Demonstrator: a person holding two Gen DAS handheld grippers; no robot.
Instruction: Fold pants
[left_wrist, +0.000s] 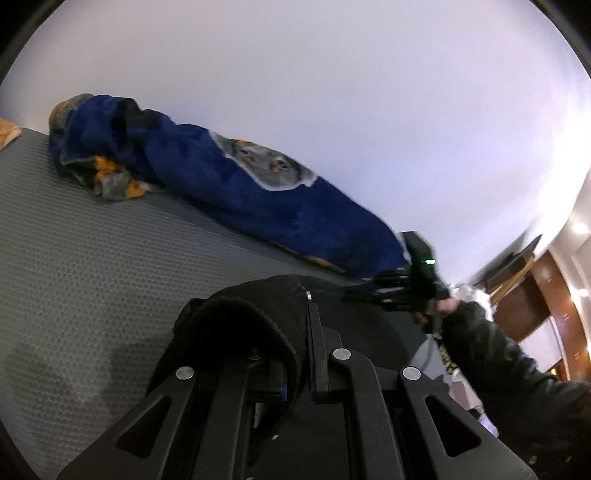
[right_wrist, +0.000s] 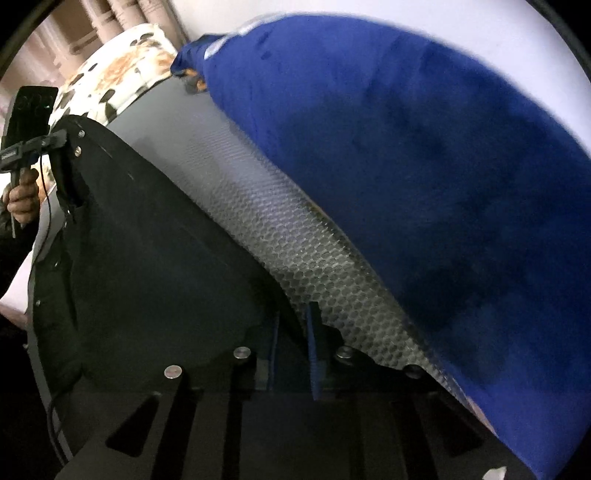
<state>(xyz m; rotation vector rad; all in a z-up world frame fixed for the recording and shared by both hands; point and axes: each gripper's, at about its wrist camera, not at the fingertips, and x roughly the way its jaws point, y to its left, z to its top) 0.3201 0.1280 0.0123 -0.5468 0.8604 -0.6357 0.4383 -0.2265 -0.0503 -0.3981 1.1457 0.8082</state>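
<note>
Pants (left_wrist: 258, 317), black, lie on the grey textured mattress (left_wrist: 92, 258), gripped at both ends.
Left gripper (left_wrist: 295, 354) has its jaws clamped on a thick folded edge; right gripper (right_wrist: 293, 332) pinches the fabric too. Blue blanket (right_wrist: 406, 166) lies just beside them.

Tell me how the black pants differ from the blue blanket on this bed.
The pants are plain black; the blanket is deep blue with a grey and orange animal print. The pants lie spread fairly flat on the grey mattress, while the blanket is bunched in a heap along the wall. The left gripper and right gripper each clamp the pants; nothing holds the blanket. Both rest on the same mattress.
</note>
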